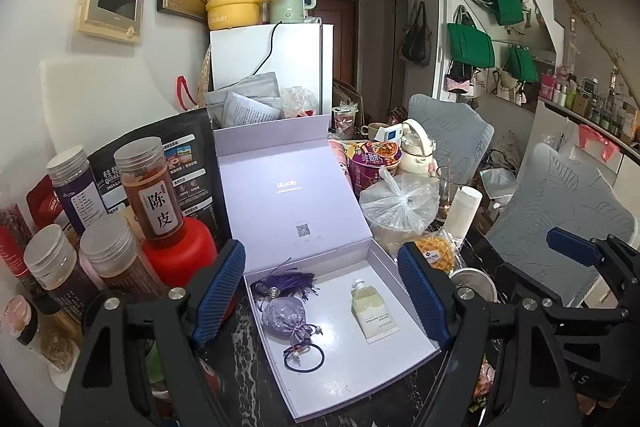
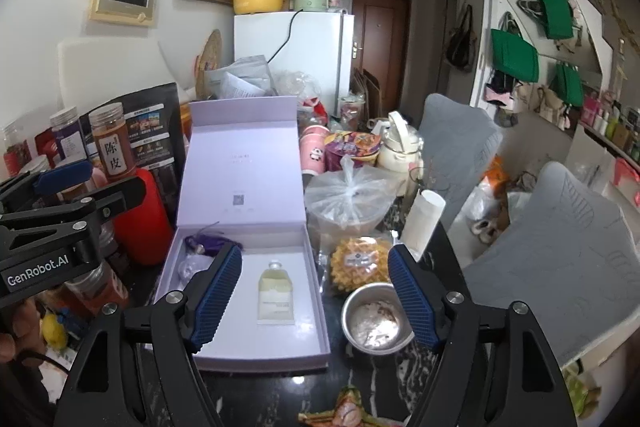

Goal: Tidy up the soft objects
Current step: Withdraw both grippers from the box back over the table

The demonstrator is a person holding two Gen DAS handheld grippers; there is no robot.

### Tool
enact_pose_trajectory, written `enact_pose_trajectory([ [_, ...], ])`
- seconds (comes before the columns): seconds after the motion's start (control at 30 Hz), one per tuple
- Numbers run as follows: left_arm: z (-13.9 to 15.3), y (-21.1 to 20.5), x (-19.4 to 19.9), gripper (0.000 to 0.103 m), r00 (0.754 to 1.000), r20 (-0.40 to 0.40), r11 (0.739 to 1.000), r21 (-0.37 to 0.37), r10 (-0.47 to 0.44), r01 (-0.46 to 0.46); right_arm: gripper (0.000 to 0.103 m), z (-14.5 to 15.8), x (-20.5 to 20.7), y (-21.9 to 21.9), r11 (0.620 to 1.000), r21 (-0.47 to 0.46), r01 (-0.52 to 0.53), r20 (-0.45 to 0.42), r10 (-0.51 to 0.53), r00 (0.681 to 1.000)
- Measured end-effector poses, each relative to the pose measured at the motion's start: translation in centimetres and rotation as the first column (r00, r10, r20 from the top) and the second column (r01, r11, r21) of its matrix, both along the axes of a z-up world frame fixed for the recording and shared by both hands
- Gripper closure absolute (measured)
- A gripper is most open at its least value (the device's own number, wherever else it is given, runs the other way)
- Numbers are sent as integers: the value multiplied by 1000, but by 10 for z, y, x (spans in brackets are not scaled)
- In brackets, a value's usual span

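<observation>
A pale lilac cardboard gift box (image 1: 404, 351) lies open at centre frame, lid upright behind it. Inside, left: a lilac drawstring fabric sachet (image 1: 282, 315), purple tassel (image 1: 280, 285) and dark blue hair tie (image 1: 304, 358); right: a small clear glass bottle (image 1: 373, 311). The left gripper (image 1: 322, 299) and right gripper (image 2: 314, 301) both hang released, holding nothing.

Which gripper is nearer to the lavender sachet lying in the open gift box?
Left. The left gripper is centred over the box half holding the sachet. The right gripper sits further right, between the bottle and the metal bowl.
</observation>
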State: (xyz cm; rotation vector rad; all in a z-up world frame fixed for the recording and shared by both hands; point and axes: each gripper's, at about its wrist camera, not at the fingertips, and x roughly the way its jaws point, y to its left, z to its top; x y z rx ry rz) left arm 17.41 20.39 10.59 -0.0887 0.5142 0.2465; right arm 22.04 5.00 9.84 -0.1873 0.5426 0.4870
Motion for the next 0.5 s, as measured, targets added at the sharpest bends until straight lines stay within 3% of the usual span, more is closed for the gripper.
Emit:
enact_pose_trajectory([
  [0.5, -21, -38, -46, 20, 996, -13, 996, -10, -89, 89, 22, -15, -56, -39, 999, 18, 44, 6, -44, 999],
])
